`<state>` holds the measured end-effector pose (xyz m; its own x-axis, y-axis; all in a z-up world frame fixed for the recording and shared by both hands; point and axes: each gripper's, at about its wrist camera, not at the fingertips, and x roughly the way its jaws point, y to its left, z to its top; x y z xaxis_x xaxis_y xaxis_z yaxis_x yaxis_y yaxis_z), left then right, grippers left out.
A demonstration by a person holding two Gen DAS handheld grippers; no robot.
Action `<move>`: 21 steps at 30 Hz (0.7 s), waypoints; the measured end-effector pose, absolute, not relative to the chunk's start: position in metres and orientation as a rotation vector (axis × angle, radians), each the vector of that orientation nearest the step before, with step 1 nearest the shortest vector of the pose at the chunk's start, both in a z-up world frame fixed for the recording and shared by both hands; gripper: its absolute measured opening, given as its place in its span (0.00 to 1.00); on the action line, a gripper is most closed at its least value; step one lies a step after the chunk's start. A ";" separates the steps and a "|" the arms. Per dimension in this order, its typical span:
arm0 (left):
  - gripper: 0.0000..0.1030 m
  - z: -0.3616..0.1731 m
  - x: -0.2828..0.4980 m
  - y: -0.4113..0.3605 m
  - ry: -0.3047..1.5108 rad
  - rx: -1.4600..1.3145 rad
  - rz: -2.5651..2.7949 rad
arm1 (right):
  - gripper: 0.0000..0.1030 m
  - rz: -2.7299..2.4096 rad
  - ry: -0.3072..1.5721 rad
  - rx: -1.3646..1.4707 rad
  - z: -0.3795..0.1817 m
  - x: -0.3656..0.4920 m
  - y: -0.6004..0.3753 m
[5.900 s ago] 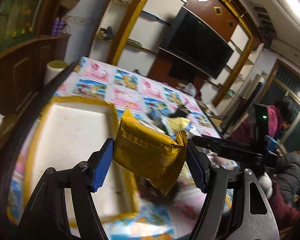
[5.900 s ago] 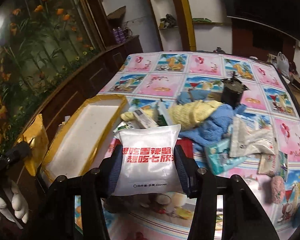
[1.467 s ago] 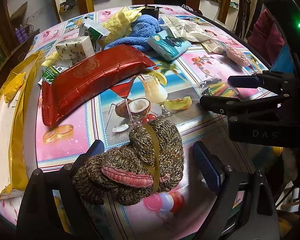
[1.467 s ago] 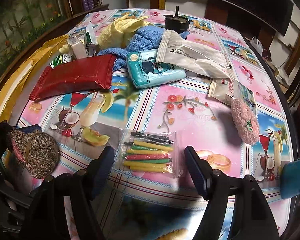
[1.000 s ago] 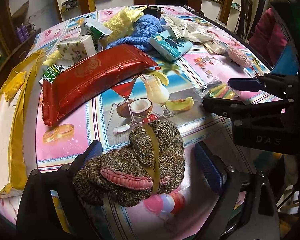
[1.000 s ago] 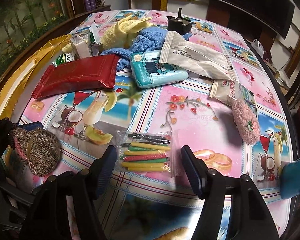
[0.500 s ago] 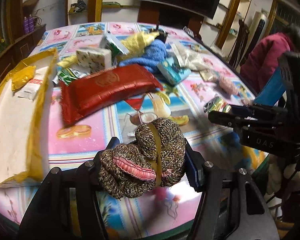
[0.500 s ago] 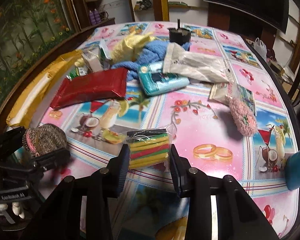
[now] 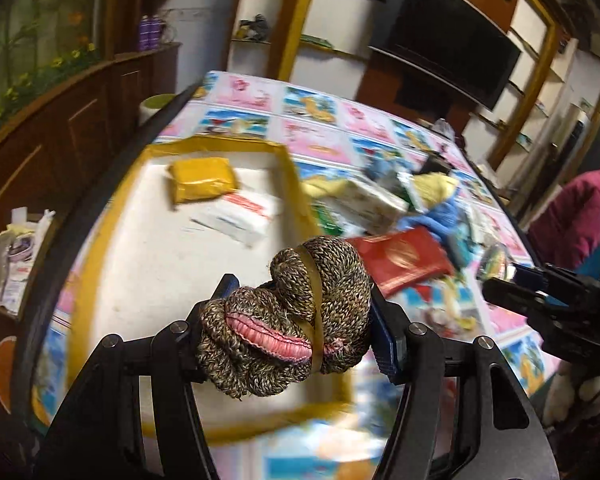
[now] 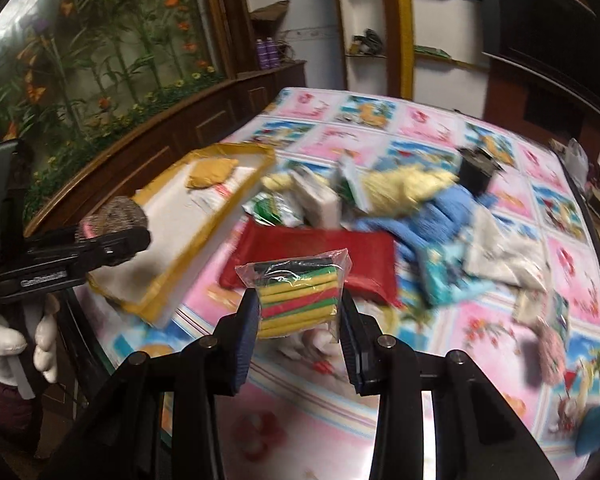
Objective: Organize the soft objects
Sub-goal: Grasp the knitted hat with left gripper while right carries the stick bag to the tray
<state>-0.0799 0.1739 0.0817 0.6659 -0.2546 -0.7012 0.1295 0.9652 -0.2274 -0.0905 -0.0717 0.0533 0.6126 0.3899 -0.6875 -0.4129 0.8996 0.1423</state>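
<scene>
The knitted bundle (image 9: 288,316) is clamped in the left gripper (image 9: 300,320) jaws above the white tray (image 9: 140,264), while the bagged strips (image 10: 298,296) are pinched in the right gripper (image 10: 298,332) jaws over the table (image 10: 480,320). The slippery bag could be squeezed out, or either item dropped short of the tray's yellow rim if released early.

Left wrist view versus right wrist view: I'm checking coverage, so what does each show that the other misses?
Only the left wrist view shows the rubber band around the knitted bundle in the left gripper. Only the right wrist view shows the bag of coloured strips in the right gripper. Both show the yellow-rimmed tray holding a yellow packet, and the red pouch.
</scene>
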 end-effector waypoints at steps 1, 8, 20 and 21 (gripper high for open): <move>0.59 0.078 -0.073 0.182 0.824 -0.169 -0.206 | 0.37 0.485 0.785 -0.034 0.056 -0.085 -0.060; 0.59 0.056 -0.023 0.220 0.906 -0.205 -0.155 | 0.36 0.587 0.809 -0.076 0.064 -0.035 0.027; 0.62 0.036 0.003 0.264 0.965 -0.353 -0.110 | 0.37 0.519 0.893 -0.113 0.041 0.046 0.103; 0.63 0.036 0.003 0.268 0.960 -0.364 -0.111 | 0.37 0.510 0.902 -0.088 0.039 0.052 0.103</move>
